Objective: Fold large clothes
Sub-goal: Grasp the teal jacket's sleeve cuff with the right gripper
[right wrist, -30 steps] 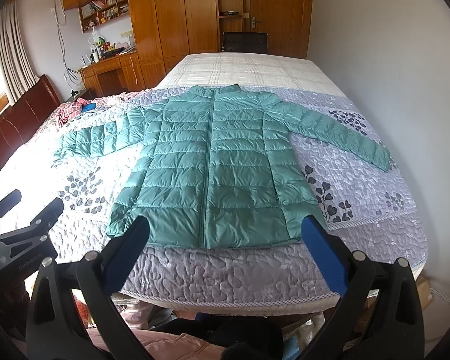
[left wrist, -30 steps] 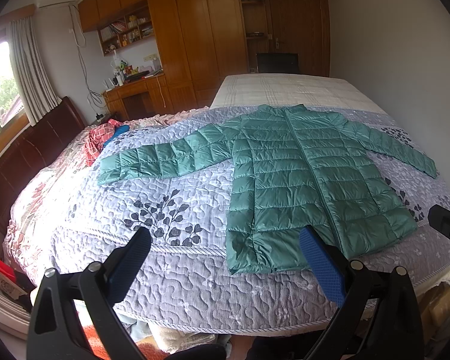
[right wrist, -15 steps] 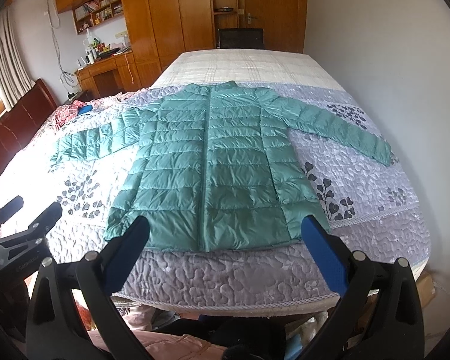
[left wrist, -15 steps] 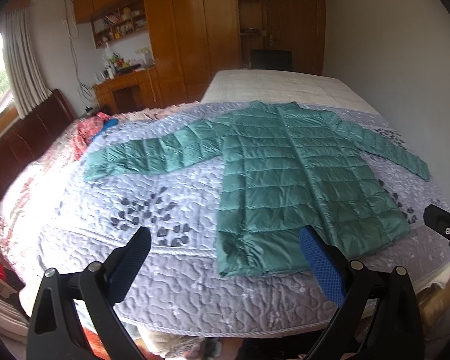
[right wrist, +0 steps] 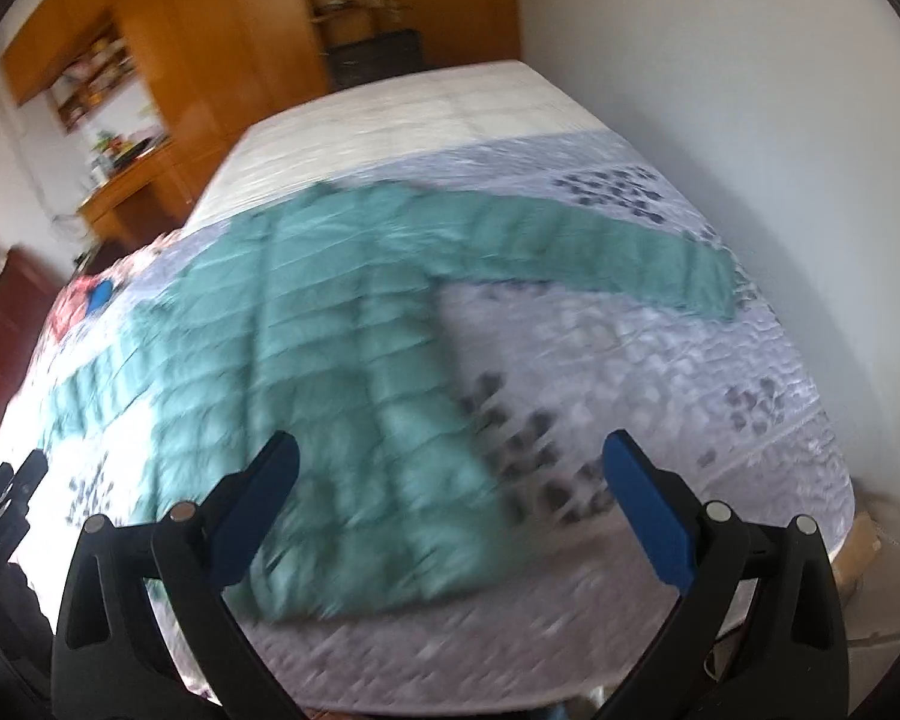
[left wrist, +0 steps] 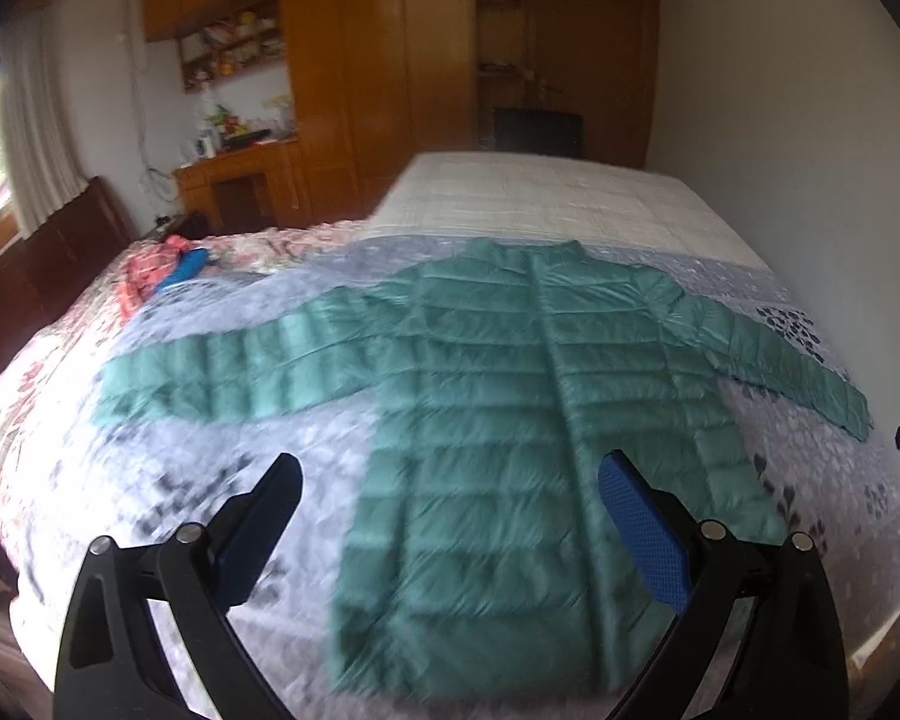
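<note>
Both the left tongs (left wrist: 450,516) and right tongs (right wrist: 450,498) are wide apart and empty, so honestly that slippery puffy green jacket (left wrist: 528,420) ahead could bunch or slide on the bed quilt (right wrist: 660,372) if only its top layer gets pinched.

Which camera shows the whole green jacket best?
The left wrist view. There the jacket lies flat and centred, with both sleeves, the collar and the zip line visible, though a little blurred. The right wrist view shows it tilted and heavily smeared, with its left sleeve hard to make out.

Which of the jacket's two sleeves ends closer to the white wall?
The sleeve on the jacket's right in the right wrist view; its cuff stops near the wall. The other sleeve stretches towards the red and blue clothes.
</note>
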`<action>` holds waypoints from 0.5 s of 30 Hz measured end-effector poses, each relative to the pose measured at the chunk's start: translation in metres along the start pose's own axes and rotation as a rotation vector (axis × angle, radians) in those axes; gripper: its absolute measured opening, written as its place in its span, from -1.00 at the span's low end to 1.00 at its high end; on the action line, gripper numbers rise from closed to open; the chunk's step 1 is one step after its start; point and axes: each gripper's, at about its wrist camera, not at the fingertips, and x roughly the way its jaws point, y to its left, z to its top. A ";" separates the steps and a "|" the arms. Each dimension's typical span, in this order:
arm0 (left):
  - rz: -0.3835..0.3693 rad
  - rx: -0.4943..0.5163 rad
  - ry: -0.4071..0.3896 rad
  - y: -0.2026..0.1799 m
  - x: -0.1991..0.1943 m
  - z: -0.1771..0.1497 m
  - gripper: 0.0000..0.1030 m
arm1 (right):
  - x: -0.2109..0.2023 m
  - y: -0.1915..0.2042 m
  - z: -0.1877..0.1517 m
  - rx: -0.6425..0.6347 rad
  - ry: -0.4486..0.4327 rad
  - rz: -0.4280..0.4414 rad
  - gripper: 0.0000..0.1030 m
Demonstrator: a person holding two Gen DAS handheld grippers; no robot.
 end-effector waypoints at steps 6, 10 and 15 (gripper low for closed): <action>-0.084 0.021 0.075 -0.087 0.081 0.065 0.92 | 0.076 -0.107 0.076 0.122 0.108 -0.065 0.94; -0.117 0.012 0.115 -0.142 0.135 0.095 0.92 | 0.129 -0.180 0.107 0.202 0.195 -0.099 0.94; -0.106 -0.004 0.206 -0.200 0.212 0.113 0.92 | 0.184 -0.252 0.127 0.291 0.272 -0.127 0.94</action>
